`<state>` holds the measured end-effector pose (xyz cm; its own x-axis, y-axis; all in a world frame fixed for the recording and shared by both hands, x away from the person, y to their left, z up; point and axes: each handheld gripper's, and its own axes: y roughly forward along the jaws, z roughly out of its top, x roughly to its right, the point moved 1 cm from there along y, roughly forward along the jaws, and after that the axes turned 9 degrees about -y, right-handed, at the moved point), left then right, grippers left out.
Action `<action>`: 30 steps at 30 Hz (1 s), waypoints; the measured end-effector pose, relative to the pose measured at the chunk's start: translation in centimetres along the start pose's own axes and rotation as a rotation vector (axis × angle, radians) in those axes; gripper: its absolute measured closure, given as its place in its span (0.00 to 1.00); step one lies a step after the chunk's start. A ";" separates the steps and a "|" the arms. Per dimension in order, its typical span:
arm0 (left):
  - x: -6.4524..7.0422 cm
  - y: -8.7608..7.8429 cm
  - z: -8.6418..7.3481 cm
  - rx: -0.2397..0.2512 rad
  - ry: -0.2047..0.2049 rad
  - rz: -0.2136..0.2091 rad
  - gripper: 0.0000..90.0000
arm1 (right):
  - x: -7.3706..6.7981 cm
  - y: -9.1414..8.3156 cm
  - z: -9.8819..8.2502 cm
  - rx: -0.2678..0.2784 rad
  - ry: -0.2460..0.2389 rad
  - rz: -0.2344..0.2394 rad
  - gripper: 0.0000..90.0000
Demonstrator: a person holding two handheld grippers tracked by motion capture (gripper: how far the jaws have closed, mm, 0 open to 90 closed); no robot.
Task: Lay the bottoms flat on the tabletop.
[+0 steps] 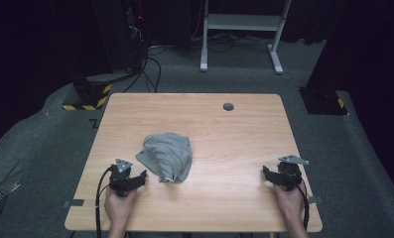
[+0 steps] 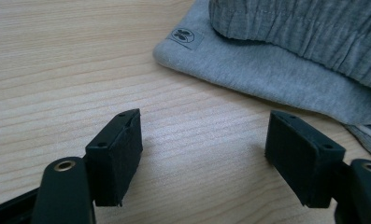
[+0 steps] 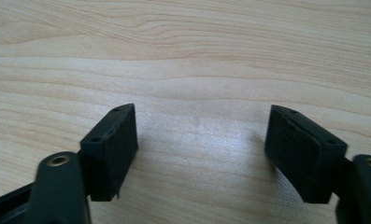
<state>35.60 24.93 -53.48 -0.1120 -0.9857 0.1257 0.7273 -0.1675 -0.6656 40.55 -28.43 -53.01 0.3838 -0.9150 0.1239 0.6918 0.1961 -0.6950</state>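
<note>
You are holding the left tool point(image 1: 141, 177) at the lower left of the high view, its jaws spread wide and gripping nothing, pointing at the near edge of the crumpled grey garment point(image 1: 165, 156) that is sitting left of centre on the table point(image 1: 234, 144). In the left gripper view that garment point(image 2: 286, 60) is filling the upper right of the frame, a flat hem with a small sewn label point(image 2: 185, 37) lying on the wood and a ribbed band bunched on top of it, just beyond the tool's open jaws and not touching them. Moving right, you are resting the right tool point(image 1: 269, 174) at the lower right of the high view, well apart from the cloth, jaws equally wide and empty over bare wood. You seem to be starting the approach; the next move probably calls for easing the left tool forward onto the hem and closing, while bringing the right tool across.
</note>
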 end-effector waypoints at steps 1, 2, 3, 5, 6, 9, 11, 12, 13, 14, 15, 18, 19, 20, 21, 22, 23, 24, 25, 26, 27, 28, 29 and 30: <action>0.0 0.0 0.0 0.002 -0.003 0.000 0.31 | 0.1 0.1 0.0 -0.005 0.004 -0.005 0.21; 0.0 0.0 0.0 0.001 -0.003 -0.001 0.31 | 0.2 0.1 0.0 -0.012 0.011 -0.009 0.19; 0.0 0.0 0.0 0.002 0.001 0.004 0.31 | 0.2 0.2 0.1 -0.013 0.011 -0.013 0.18; 0.1 0.0 0.0 0.001 0.004 0.009 0.30 | 0.3 0.2 0.1 -0.014 0.009 -0.014 0.18; 0.1 0.0 0.0 0.000 0.004 0.008 0.30 | 0.3 0.2 0.1 -0.014 0.009 -0.014 0.18; 0.1 0.0 0.0 0.000 0.005 0.008 0.30 | 0.3 0.2 0.1 -0.015 0.013 -0.016 0.18; 0.1 0.0 0.0 0.001 0.007 0.006 0.30 | 0.3 0.2 0.1 -0.015 0.013 -0.016 0.18; 0.1 0.0 0.0 0.000 0.009 0.005 0.29 | 0.3 0.2 0.1 -0.015 0.014 -0.017 0.18; 0.1 0.0 0.0 -0.002 0.012 0.000 0.29 | 0.2 0.2 0.1 -0.015 0.015 -0.017 0.18; 0.2 0.0 0.0 -0.002 0.016 -0.003 0.29 | 0.3 0.2 0.1 -0.015 0.015 -0.018 0.18; 0.3 0.0 -0.1 -0.002 0.018 -0.006 0.29 | 0.3 0.2 0.1 -0.015 0.016 -0.018 0.18; 0.5 0.0 -0.1 -0.008 0.046 -0.035 0.29 | 0.2 0.2 0.1 -0.015 0.016 -0.017 0.18; 0.6 0.0 -0.1 -0.008 0.049 -0.037 0.29 | 0.3 0.2 0.1 -0.015 0.016 -0.018 0.18; 0.8 0.0 -0.2 -0.005 0.044 -0.043 0.29 | 0.2 0.2 0.1 -0.015 0.015 -0.018 0.18; 0.8 0.0 -0.2 -0.005 0.044 -0.043 0.29 | 0.2 0.2 0.1 -0.015 0.015 -0.018 0.18; 0.7 0.0 -0.1 -0.010 0.052 -0.052 0.29 | 0.2 0.2 0.1 -0.015 0.016 -0.017 0.18; 0.7 0.0 -0.1 -0.010 0.052 -0.052 0.28 | 0.2 0.2 0.1 -0.015 0.016 -0.017 0.18; 0.7 0.0 -0.1 -0.008 0.049 -0.056 0.28 | 0.2 0.2 0.1 -0.014 0.015 -0.017 0.18; 0.7 0.0 -0.1 -0.008 0.044 -0.059 0.28 | 0.2 0.2 0.1 -0.014 0.015 -0.017 0.18; 0.6 0.0 -0.1 -0.009 0.045 -0.060 0.28 | 0.2 0.2 0.1 -0.014 0.015 -0.017 0.18; 0.7 0.1 -0.1 -0.006 0.040 -0.061 0.28 | 0.2 0.2 0.1 -0.014 0.015 -0.017 0.18; 0.7 0.1 0.0 -0.007 0.030 -0.066 0.27 | 0.2 0.2 0.1 -0.014 0.015 -0.017 0.18; 0.7 0.2 0.0 -0.009 0.030 -0.067 0.25 | 0.2 0.2 0.1 -0.014 0.015 -0.017 0.18; 0.7 0.2 0.1 -0.012 0.030 -0.065 0.24 | 0.3 0.2 0.1 -0.014 0.014 -0.017 0.18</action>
<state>35.73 24.17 -53.49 -0.1795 -0.9727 0.1471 0.7098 -0.2316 -0.6653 40.88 -28.58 -53.05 0.3637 -0.9230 0.1258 0.6896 0.1759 -0.7025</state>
